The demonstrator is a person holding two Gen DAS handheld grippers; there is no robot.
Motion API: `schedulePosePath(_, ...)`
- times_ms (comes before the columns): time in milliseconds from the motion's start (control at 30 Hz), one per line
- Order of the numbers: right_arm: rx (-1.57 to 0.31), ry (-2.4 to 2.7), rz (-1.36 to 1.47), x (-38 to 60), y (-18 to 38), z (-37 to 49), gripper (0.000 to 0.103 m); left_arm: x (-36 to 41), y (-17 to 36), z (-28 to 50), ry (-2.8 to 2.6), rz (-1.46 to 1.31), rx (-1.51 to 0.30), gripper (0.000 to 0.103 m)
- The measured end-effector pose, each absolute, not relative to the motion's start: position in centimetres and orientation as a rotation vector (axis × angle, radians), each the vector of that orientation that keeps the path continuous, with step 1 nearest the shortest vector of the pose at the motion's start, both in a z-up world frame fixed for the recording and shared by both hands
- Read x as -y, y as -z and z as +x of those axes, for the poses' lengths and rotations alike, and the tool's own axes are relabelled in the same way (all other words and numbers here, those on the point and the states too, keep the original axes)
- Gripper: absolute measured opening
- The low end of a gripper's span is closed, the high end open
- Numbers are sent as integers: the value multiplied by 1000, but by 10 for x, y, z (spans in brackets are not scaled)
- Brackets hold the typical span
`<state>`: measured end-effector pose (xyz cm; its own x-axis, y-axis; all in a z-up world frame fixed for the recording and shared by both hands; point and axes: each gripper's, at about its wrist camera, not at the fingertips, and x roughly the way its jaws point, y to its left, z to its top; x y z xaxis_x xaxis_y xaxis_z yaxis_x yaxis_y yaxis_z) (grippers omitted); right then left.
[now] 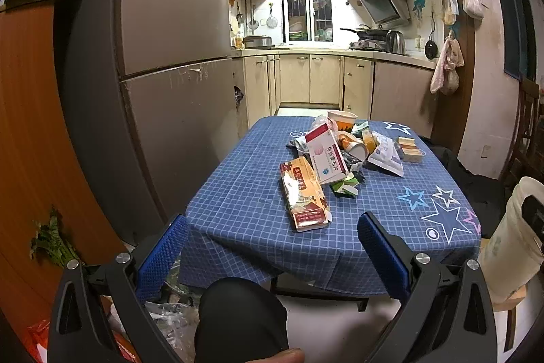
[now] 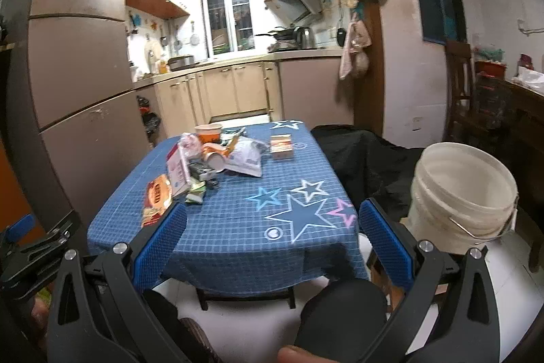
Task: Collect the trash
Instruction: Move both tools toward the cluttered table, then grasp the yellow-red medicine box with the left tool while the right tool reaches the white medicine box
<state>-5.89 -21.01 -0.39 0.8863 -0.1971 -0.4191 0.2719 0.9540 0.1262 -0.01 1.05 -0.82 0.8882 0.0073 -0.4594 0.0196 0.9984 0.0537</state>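
In the left wrist view, the left gripper (image 1: 273, 247) is spread wide and empty at the bottom of the frame, and the trash pile (image 1: 343, 153) lies in the centre on the blue checked tablecloth (image 1: 244, 193): a torn orange-red carton (image 1: 304, 196), a white and pink medicine box (image 1: 324, 155), paper cups and crumpled wrappers. In the right wrist view, the right gripper (image 2: 272, 235) is also spread and holds nothing, the same pile (image 2: 207, 159) sits left of centre, and a white plastic bucket (image 2: 462, 196) stands at the right.
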Motion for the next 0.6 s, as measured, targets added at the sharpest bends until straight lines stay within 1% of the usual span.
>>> schedulePosePath(367,-489,195,168,204,21,-33,98,-34,28,33,-58,7,-578,100)
schedulePosePath(600,-549,187,140,208,37,-1,98,-28,49,64,-46,37,-656,100)
